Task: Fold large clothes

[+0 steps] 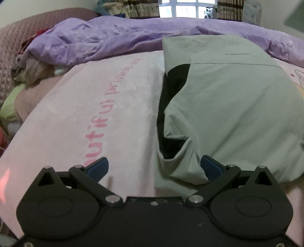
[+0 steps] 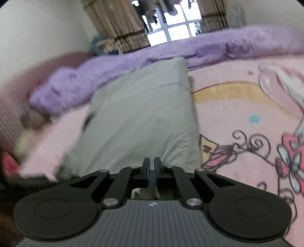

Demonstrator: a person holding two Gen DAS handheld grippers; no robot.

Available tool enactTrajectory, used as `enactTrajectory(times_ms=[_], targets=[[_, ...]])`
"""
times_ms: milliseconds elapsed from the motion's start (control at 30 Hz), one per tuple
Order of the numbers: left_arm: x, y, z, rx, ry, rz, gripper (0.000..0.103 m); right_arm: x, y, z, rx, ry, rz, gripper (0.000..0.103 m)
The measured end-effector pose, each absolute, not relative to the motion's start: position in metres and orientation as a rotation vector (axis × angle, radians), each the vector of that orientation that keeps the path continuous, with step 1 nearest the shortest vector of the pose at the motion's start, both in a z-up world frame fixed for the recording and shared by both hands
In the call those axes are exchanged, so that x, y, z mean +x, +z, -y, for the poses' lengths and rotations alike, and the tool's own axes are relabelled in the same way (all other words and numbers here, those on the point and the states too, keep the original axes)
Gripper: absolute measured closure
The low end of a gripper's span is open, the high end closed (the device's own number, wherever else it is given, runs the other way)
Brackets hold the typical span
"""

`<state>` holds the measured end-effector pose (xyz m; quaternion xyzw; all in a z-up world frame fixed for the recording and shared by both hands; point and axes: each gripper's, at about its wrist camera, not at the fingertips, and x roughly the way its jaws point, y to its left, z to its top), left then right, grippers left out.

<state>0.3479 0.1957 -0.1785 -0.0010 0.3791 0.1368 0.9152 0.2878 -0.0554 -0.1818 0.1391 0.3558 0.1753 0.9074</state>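
Pale green garment (image 1: 228,106) folded into long rectangle, lying flat on pink bed sheet (image 1: 79,117), long axis running away from cameras toward purple duvet (image 1: 106,41). Black lining (image 1: 171,114) exposed along left edge in left wrist view, near corner flap turned up and open. Small dark printed text on upper panel, too small to read. Horizontal seam across panel just below it. Far end touching or just beside duvet, cannot tell which.

Left gripper (image 1: 153,167) low at near-left corner of garment, blue fingers (image 1: 98,167) spread wide apart, gripping nothing; right-hand finger partly tucked behind turned-up corner, left-hand finger over bare sheet.

Right gripper (image 2: 152,169) at near edge of same garment (image 2: 140,117), jaws pressed nearly together, thin gap only; some fabric seen below between finger bases, but cannot tell if pinched at tips. Right view motion-blurred.

Sheet with pink lettering left of garment, cartoon print (image 2: 266,148) right of it. Duvet bunched across far side of bed. Mauve quilted headboard (image 1: 11,53) at left, crumpled clothes (image 1: 32,70) beside it. Window (image 1: 186,8) and patterned curtains (image 2: 117,24) beyond.
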Motion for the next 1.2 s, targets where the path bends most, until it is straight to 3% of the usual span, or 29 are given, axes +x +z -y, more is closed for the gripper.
enactTrajectory(times_ms=[200, 333, 567, 767, 800, 900, 1033, 1200], targets=[[0.333, -0.136, -0.189, -0.024, 0.327, -0.677, 0.000, 0.285, -0.158, 0.079, 0.315, 0.308, -0.668, 0.091], [0.347, -0.114, -0.180, 0.003, 0.316, -0.586, 0.000, 0.296, -0.175, 0.051, 0.183, 0.289, -0.754, 0.097], [0.376, -0.173, -0.188, 0.113, 0.368, -0.776, 0.000, 0.290, -0.199, 0.053, 0.162, 0.276, -0.733, 0.100], [0.361, -0.185, -0.198, 0.093, 0.371, -0.752, 0.000, 0.289, -0.181, 0.043, 0.111, 0.256, -0.738, 0.098], [0.362, -0.179, -0.193, 0.126, 0.382, -0.739, 0.000, 0.291, -0.174, 0.042, 0.125, 0.261, -0.736, 0.092], [0.370, -0.143, -0.182, 0.146, 0.395, -0.596, 0.001, 0.301, -0.145, 0.034, 0.117, 0.280, -0.617, 0.091], [0.410, -0.102, -0.201, -0.102, 0.369, -0.415, 0.000, 0.347, -0.109, 0.015, 0.135, 0.196, -0.455, 0.086], [0.469, -0.111, -0.208, -0.190, 0.325, -0.374, 0.000, 0.429, -0.130, -0.007, 0.179, 0.170, -0.478, 0.086]])
